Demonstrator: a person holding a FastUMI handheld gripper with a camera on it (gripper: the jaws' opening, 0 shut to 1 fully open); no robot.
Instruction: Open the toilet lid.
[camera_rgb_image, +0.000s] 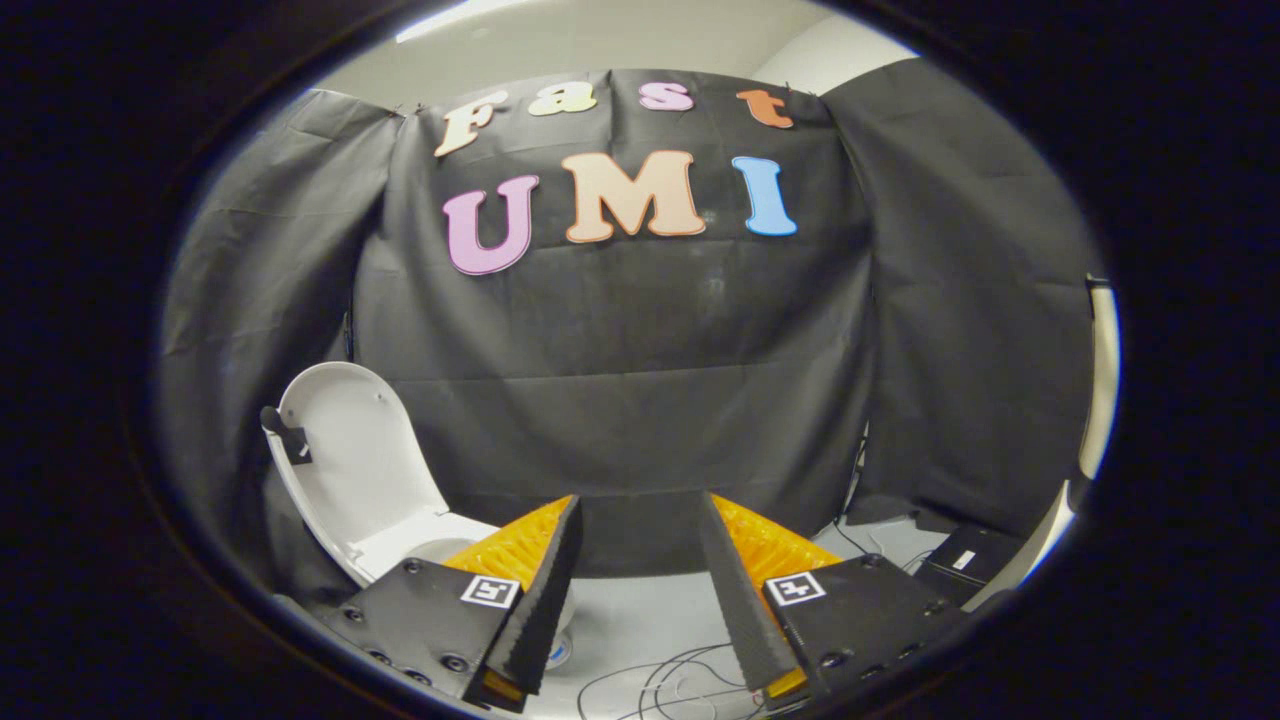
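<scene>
The white toilet lid (345, 460) stands raised, leaning back against the black cloth wall (640, 380), at about ten o'clock from the gripper (636, 525) and beyond its left finger. The gripper's fingers are spread wide apart, holding nothing. Cables (665, 680) trail on the floor at six o'clock; a black box (968, 562) lies at four o'clock.

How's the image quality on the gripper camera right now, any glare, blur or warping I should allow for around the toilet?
Gripper view: sharp, no motion blur; strong fisheye bending toward the rim, so the raised toilet lid looks curved and tilted. Light is dim and even; the white lid is bright but not blown out. The open gripper is in focus, holding nothing, the toilet beyond its left finger.
</scene>
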